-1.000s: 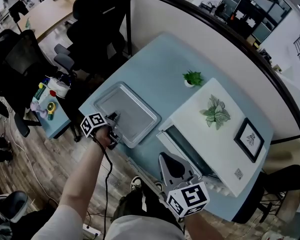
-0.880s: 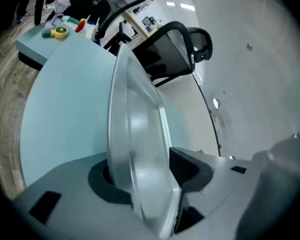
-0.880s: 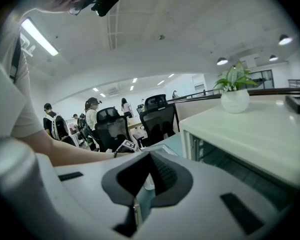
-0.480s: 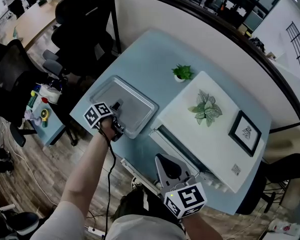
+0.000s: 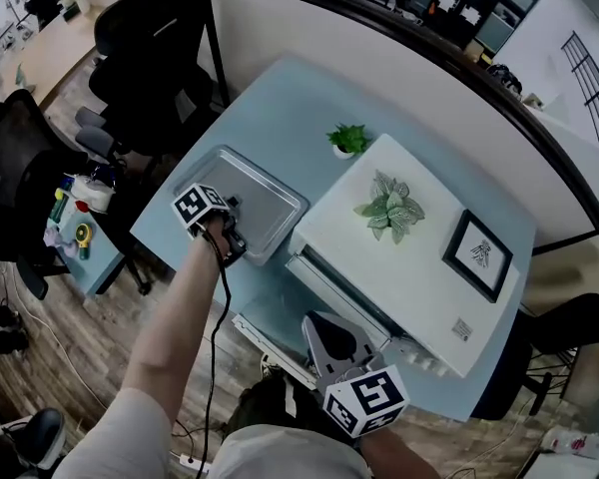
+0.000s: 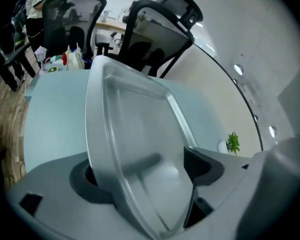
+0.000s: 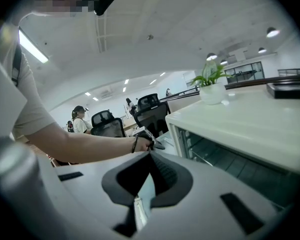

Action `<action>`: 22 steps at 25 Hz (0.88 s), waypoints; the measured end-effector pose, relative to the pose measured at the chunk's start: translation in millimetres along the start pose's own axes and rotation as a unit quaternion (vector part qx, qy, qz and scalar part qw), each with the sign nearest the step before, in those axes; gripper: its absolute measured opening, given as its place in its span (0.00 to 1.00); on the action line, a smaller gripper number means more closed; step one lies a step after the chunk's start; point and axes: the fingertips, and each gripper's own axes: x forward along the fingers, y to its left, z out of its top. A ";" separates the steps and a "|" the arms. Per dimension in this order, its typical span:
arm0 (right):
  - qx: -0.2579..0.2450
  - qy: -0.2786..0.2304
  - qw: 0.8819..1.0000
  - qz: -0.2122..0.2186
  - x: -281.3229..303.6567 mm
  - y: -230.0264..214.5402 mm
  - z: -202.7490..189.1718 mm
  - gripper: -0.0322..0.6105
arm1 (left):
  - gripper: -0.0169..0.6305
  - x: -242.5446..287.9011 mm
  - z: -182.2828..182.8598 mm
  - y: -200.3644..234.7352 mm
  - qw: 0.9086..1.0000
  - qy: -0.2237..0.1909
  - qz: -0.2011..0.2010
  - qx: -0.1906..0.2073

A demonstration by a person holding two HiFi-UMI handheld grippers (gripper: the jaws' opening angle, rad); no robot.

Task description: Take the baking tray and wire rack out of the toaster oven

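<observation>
The left gripper (image 5: 233, 208) is standing with its jaws spread wide, having just been opening. The near rim of the silver rectangular metal baking tray (image 6: 135, 119) is running between them, and neither pad looks to be pressing on it. The person's left hand (image 5: 221, 243) is gripping the tool right at the tray's near edge. That tray is lying flat on the pale blue table (image 5: 280, 108), fully out of the oven and just beside its left front corner in the head view. Over on the other side, the right gripper (image 7: 150, 156) is hanging low in front of the oven with its jaw tips pressed together and nothing between them. It is pointing past the open mouth of the white box-shaped toaster oven (image 5: 419, 277). The oven's glass door (image 5: 270, 332) is hanging down toward the person. In the right gripper view, the thin metal bars of the wire rack (image 7: 202, 158) are showing inside the cavity. A leafy green sprig (image 5: 384, 208) and a black-framed picture (image 5: 476, 255) are sitting on the oven's white top. A small green potted plant (image 5: 349, 140) is standing on the table behind the tray, and black office chairs (image 5: 150, 38) are waiting beyond the table's far edge.
</observation>
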 end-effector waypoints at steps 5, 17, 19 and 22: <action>0.010 -0.005 1.000 0.001 -8.6 -1.7 -1.8 0.05 | 0.68 1.0 -6.4 5.2 0.998 -0.003 0.034 0.056; 0.008 -0.011 1.000 0.000 -35.5 -3.0 -1.4 0.05 | 0.71 -17.9 -25.3 15.4 0.996 -0.005 0.049 0.071; 0.004 -0.015 1.000 0.000 -42.4 -1.9 0.7 0.05 | 0.71 -29.3 -24.5 10.1 0.996 -0.016 0.041 0.075; -0.002 -0.025 1.000 -0.003 -56.4 -1.7 6.2 0.05 | 0.71 -55.7 -24.1 -5.2 0.995 -0.041 0.016 0.085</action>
